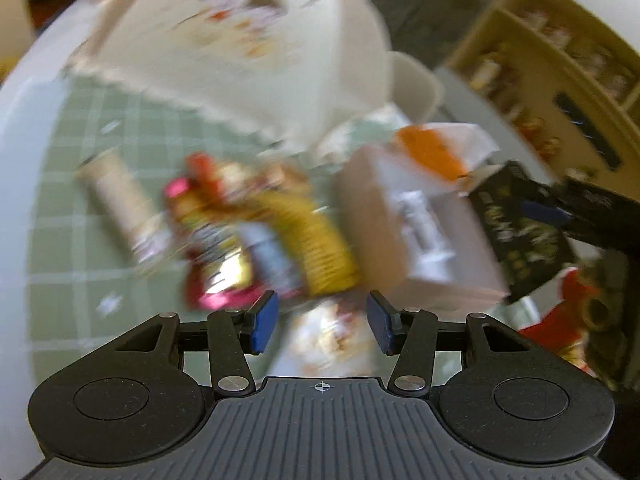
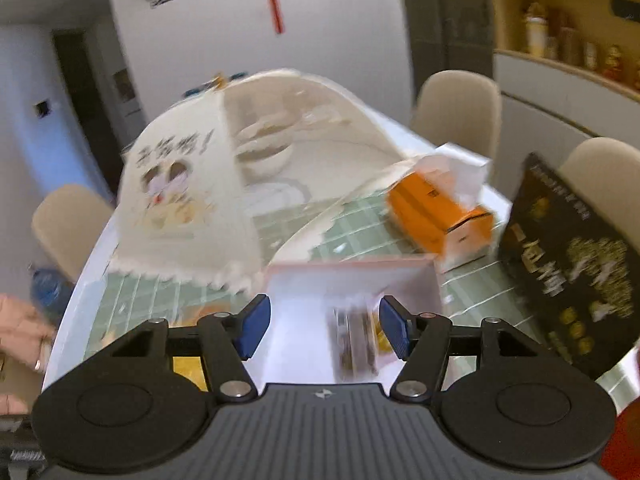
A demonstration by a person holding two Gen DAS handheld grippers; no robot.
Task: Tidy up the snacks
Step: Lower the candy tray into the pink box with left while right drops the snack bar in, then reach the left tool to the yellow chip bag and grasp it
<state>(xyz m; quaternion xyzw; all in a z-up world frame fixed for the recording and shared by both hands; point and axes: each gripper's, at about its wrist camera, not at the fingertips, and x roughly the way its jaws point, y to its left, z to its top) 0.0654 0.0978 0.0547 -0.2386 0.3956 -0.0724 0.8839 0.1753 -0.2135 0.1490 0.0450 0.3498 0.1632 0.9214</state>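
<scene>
Both grippers sit spread with nothing pinched: left gripper [image 1: 322,322] over blurry snack packets [image 1: 256,240] mid-frame, right gripper [image 2: 325,326] above a white box [image 2: 348,304] holding one snack [image 2: 356,340], bottom center.

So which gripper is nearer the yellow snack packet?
Left. Left gripper sits just short of the yellow snack packet; right gripper is beyond the box.

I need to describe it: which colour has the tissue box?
Orange, with white ends; the tissue box shows best in the right wrist view.

Black tool [image 1: 322,322], blue pads [image 1: 266,320].
</scene>
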